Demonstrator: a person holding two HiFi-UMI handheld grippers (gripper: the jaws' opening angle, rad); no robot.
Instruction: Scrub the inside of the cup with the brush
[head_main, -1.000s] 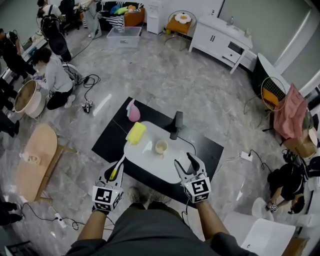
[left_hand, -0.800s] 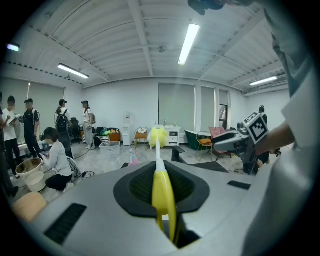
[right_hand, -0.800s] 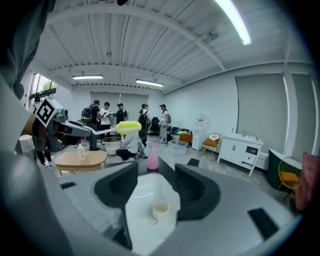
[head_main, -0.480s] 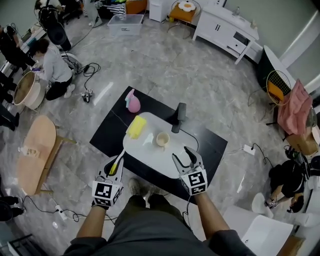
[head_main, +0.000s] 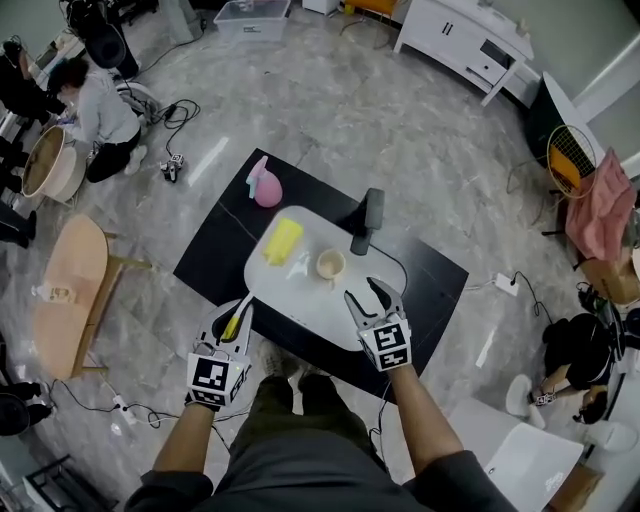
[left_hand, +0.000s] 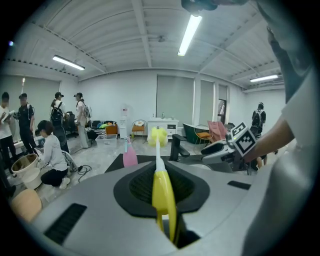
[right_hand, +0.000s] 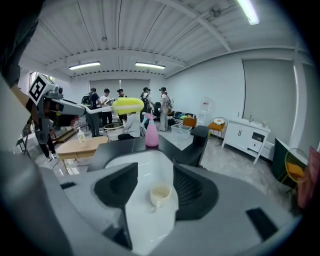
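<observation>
A cream cup (head_main: 329, 265) stands upright on the white oval table (head_main: 300, 310), its handle toward me in the right gripper view (right_hand: 161, 194). My right gripper (head_main: 371, 297) hovers open just short of the cup, which shows between its spread jaws, untouched. My left gripper (head_main: 233, 325) stays at the table's near left edge, shut on the yellow handle of the brush (left_hand: 163, 192). The brush's white stem and yellow head (left_hand: 158, 135) stick out forward past the jaws. The left gripper (right_hand: 46, 102) with the brush head (right_hand: 127, 105) also shows in the right gripper view.
A yellow sponge (head_main: 281, 241) lies on the table's far left. A pink spray bottle (head_main: 264, 187) and a black upright post (head_main: 368, 221) stand beyond it on the black mat (head_main: 430, 285). Several people are at the room's far left, by a low wooden table (head_main: 70, 290).
The head view has shifted, so the table sits a little higher in it. My right gripper has come slightly nearer the cup. The left gripper still holds the brush.
</observation>
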